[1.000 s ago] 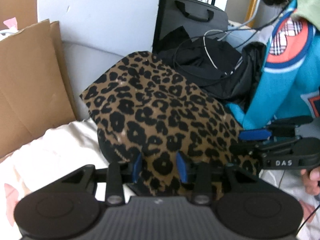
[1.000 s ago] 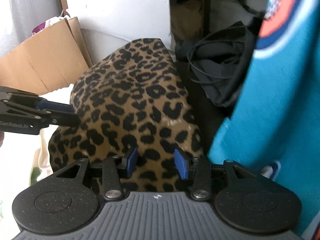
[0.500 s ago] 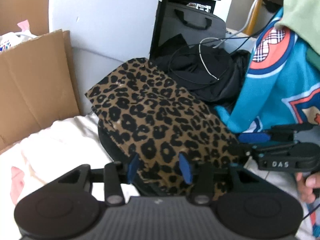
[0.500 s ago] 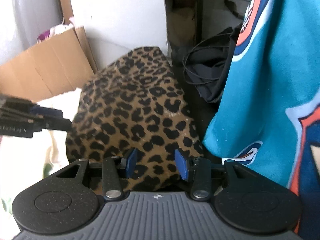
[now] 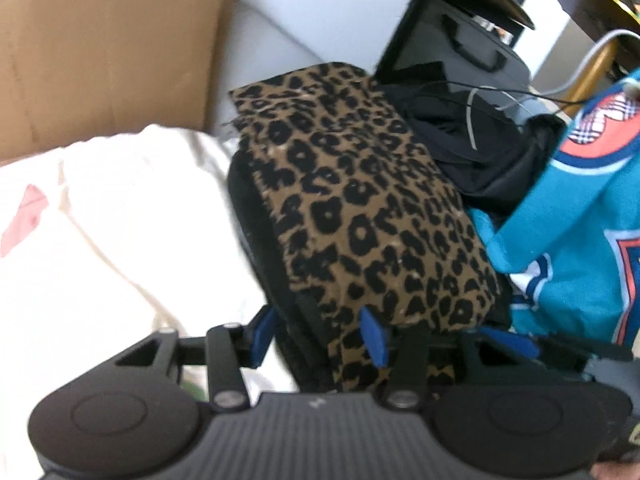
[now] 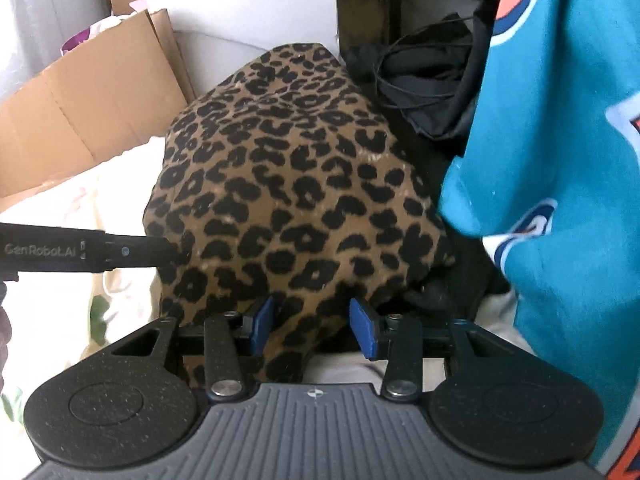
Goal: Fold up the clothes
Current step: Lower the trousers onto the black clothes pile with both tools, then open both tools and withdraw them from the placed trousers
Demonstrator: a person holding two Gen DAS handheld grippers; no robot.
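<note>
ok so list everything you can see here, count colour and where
leopard garment: one, brown and black, centre, folded
teal garment: one, teal with orange and white, right
black clothes and cables: one pile, behind the leopard garment
cardboard: one, brown, back left
bedding: white, left
grey case: one, back, under a black shelf
left hand-held gripper: black, blue pads, open around the leopard garment's edge
right hand-held gripper: same, open
</note>
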